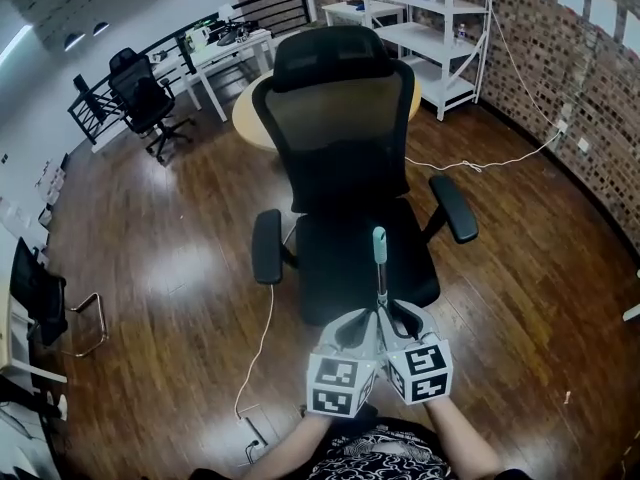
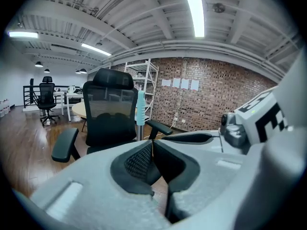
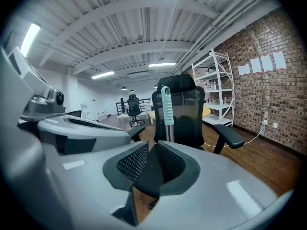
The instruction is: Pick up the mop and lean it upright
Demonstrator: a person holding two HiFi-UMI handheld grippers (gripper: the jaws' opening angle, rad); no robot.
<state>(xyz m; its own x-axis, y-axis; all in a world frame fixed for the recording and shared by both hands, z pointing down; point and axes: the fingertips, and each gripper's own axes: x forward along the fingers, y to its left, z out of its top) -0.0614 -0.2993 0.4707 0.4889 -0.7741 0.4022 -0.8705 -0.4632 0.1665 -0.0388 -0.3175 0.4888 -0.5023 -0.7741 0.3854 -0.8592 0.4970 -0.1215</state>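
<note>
A: A loft office with a glossy dark plank floor [image 1: 150, 268], a rough brick wall [image 1: 570, 88] on the right and a white metal shelf rack [image 1: 440, 38] against it; what stands in front?

B: A black office chair [image 1: 345, 138], with a mesh back, padded seat and curved armrests, its seat towards the person; a round pale wooden table [image 1: 245, 108] sits behind it; a thin white cable [image 1: 262, 338] trails over the boards

A: And the mop?

B: Only its upper part shows; a slim silvery mop pole [image 1: 381, 286] stands upright just before the seat's front edge, topped by a pale teal grip [image 1: 380, 245] with a rounded end; the mop's head is out of view, and whether the pole rests on the seat I cannot tell

A: Do the claws have it?

B: No; they sit side by side low in the head view, angled towards each other, with the pole just beyond their tips; the left gripper [image 2: 152, 142] is clenched, tips touching and nothing between; its black pads [image 2: 139, 159] have a fine mesh texture and sit in a smooth pale grey shell; a white marker cube [image 1: 335, 383] with black squares rides on it

A: The right one?

B: The right gripper [image 3: 151, 146] is released; its jaws stand a narrow slit apart and empty, and the pole rises beyond them
</note>
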